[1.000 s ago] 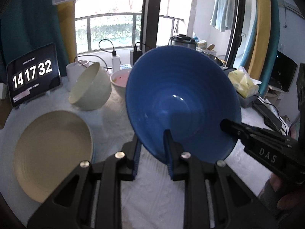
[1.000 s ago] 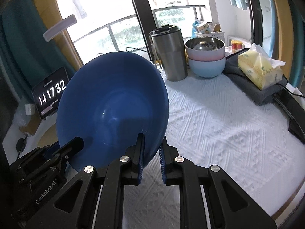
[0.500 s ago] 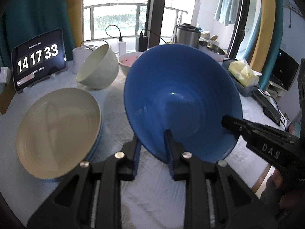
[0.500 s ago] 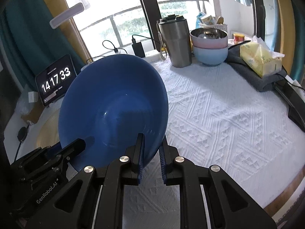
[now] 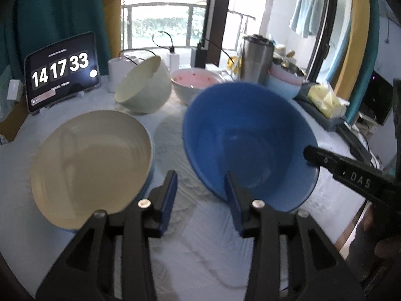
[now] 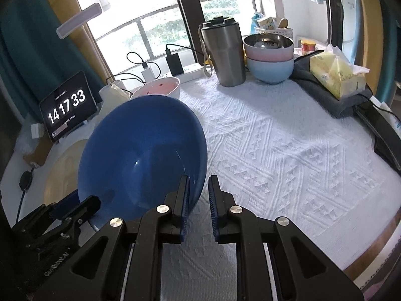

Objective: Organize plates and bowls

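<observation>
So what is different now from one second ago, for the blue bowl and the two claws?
The left claw has just been opening and has let go of the blue bowl: its pads no longer press the rim. The bowl now hangs from the right claw alone, tipped less steeply. The right claw stays shut on the rim; the cream plate and other bowls stay put.

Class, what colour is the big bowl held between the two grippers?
Deep blue bowl, clearest in the right wrist view.
</observation>
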### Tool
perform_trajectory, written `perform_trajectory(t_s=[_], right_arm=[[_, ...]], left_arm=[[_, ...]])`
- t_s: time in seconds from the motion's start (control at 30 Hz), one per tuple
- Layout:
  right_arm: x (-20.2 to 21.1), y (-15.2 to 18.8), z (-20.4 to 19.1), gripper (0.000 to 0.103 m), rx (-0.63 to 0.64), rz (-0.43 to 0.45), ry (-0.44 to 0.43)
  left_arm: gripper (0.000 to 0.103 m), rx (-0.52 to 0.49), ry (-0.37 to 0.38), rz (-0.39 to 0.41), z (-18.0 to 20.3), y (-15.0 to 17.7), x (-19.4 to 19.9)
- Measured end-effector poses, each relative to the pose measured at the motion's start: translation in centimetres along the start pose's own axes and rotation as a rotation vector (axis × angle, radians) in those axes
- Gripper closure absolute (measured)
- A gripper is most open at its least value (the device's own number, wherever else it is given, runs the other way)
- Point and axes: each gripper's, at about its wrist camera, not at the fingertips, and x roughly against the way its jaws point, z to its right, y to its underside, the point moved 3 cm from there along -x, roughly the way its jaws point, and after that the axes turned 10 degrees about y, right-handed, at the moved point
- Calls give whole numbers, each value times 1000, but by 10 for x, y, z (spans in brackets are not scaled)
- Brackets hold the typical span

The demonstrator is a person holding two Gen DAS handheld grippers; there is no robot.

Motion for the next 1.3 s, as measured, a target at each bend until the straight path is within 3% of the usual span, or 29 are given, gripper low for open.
perform_trajectory(t_s=[0.6, 1.3], right_arm=[[20, -38, -10, 87, 19, 101, 18], [5, -80, -85, 86, 122, 115, -51]], left_arm=[[58, 13, -37, 98, -26, -34, 30], [58, 47, -67, 144, -83, -75, 31]])
